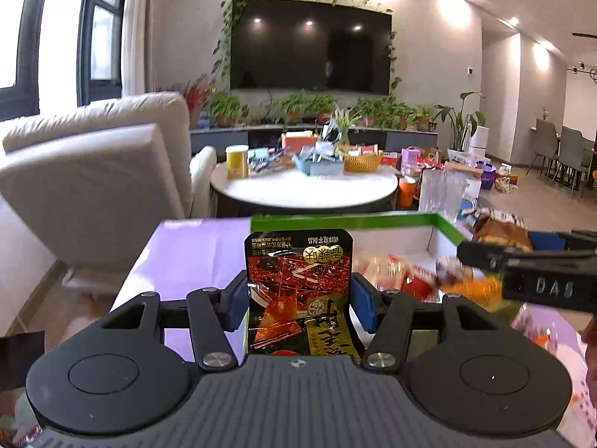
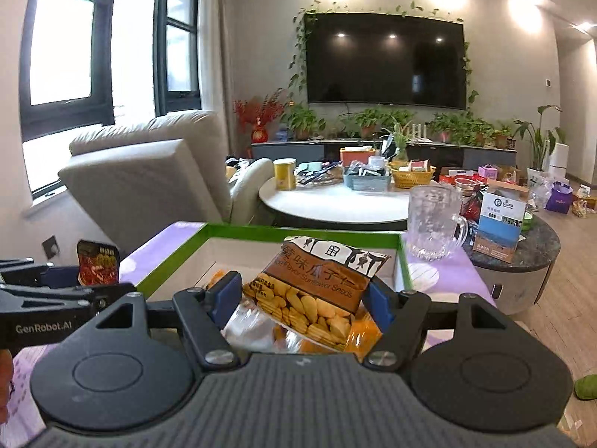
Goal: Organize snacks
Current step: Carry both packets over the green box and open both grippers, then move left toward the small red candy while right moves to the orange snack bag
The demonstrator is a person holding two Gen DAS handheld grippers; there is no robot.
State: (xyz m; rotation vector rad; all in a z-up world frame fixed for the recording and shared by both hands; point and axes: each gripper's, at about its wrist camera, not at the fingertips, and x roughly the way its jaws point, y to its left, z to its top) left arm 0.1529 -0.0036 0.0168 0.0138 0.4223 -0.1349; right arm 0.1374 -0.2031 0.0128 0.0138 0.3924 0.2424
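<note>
Left gripper held a red-and-black spicy snack packet upright between its blue pads, jaws clamped on the packet's two side edges. The packet's print was upside down to the camera, its top edge standing above the near left corner of the green-rimmed box. That box sat on a bench covered in purple cloth; blurred red and orange snack packs lay inside it, right of the held packet.

Right gripper gripped a sunflower seeds packet (brown band, "Sunflower Seeds" printed, yellow crackers pictured below), jaws closed against its sides, packet tilted with its top leaning right. It hovered over the box interior, near the front wall. Under it, a clear wrapper and orange packs, partly hidden.

In the right wrist view the left gripper showed at the left edge with its packet poking up, just outside the box's left rim. In the left wrist view the right gripper entered from the right, over the box.

A glass mug stood on the purple cloth beyond the box's right far corner. Behind were a round white table with baskets and a yellow canister, a beige armchair, and a wall TV.
</note>
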